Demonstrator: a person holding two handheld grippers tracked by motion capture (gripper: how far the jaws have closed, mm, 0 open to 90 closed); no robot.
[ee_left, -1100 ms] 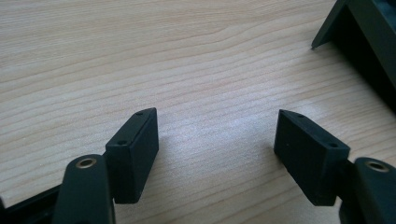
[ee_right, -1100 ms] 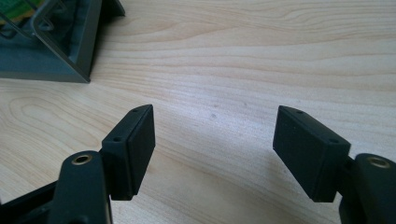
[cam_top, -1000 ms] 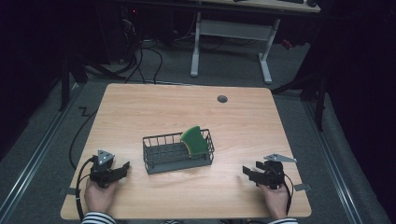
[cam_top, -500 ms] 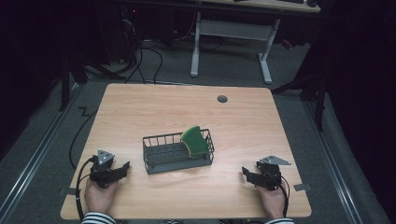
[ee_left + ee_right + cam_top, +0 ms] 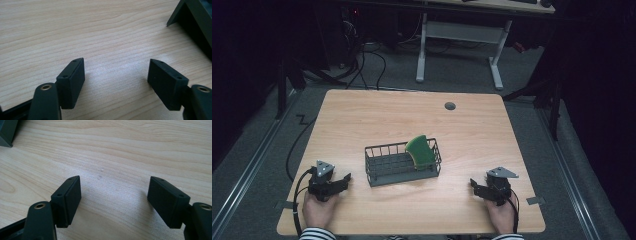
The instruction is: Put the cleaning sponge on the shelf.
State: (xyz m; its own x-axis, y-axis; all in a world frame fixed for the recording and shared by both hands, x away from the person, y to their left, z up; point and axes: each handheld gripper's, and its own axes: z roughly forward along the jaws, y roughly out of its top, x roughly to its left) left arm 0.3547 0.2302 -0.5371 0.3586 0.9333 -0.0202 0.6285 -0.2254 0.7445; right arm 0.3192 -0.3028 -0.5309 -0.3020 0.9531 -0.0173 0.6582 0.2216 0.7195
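A dark wire basket (image 5: 402,175) stands mid-table, and a green sponge (image 5: 421,151) leans upright in its right end. My left gripper (image 5: 346,179) rests low over the wood, left of the basket, held by a hand. Its jaws stand open on bare table (image 5: 116,72), with the basket's corner (image 5: 192,15) at the upper right. My right gripper (image 5: 473,184) sits right of the basket, near the front edge. Its jaws have just been opening a little and stand open (image 5: 113,191) with nothing between them. The basket's corner (image 5: 6,132) shows at the upper left.
The wooden table (image 5: 412,115) has a round cable hole (image 5: 450,106) near its far edge. Cables trail from both grippers off the front corners. Beyond the table are a dark floor and a white desk frame (image 5: 459,37).
The right gripper has shifted slightly to the left. The left gripper, the basket and the sponge have stayed put.
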